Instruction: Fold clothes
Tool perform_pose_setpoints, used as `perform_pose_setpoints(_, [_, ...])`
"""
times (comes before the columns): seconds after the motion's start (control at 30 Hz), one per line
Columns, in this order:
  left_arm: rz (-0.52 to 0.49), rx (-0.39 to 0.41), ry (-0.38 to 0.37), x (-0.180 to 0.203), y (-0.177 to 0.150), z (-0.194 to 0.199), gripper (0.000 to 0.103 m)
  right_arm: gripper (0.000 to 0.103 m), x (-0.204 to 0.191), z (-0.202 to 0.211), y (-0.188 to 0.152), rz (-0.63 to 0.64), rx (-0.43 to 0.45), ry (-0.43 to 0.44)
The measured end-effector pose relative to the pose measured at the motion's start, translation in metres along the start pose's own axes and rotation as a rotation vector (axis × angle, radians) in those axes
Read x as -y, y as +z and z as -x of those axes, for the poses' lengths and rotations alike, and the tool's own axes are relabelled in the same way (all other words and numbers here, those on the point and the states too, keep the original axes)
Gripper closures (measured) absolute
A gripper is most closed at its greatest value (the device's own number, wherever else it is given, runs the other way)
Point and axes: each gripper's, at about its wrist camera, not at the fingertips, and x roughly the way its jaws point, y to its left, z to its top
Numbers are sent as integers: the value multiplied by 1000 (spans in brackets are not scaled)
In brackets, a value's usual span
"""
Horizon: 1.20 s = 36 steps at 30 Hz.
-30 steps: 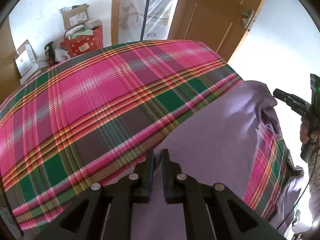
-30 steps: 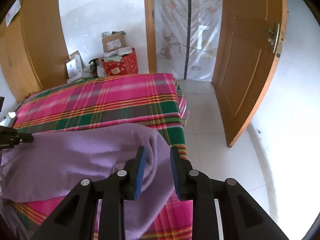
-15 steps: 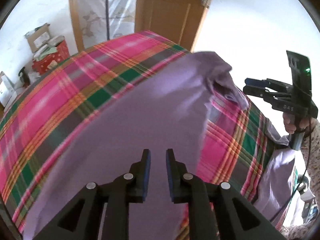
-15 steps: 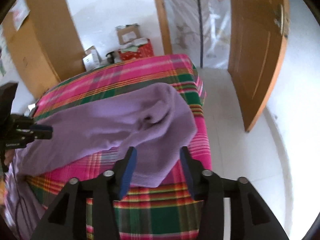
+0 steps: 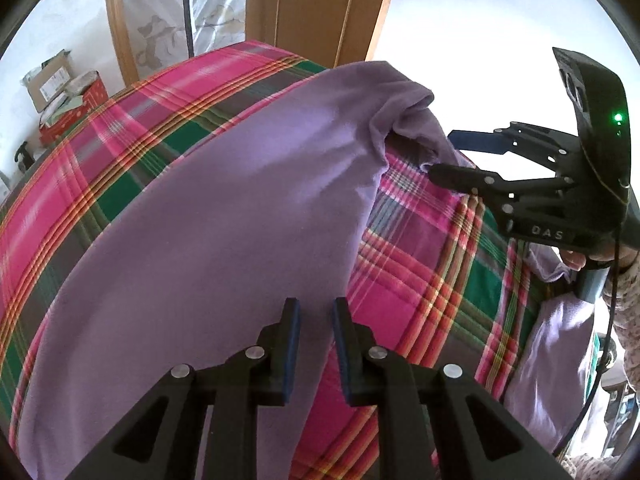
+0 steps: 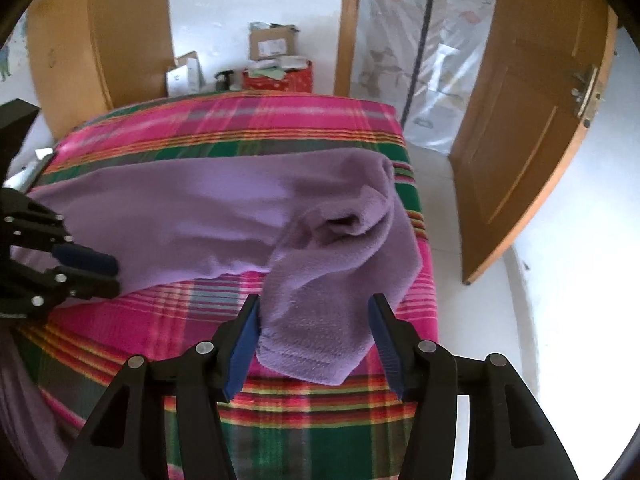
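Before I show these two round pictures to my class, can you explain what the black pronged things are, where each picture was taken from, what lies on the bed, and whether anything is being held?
No robot here: a person holds a two-finger hand tool in each hand, with a wide-angle camera on each tool looking along its jaws. One picture looks from the left gripper, the other from the right gripper; each tool also shows at the edge of the other's picture. On the bed, a purple fleece garment lies across a pink and green plaid blanket. Nothing is held: both pairs of jaws have just been opening. The right jaws stand wide around the garment's hanging end, the left ones slightly apart above the cloth.
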Motion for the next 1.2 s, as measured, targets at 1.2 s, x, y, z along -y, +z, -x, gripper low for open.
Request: perform_pose_setpoints(1.2, [47, 32, -94, -10, -3, 2, 81, 94, 112, -37, 16, -76, 53, -385])
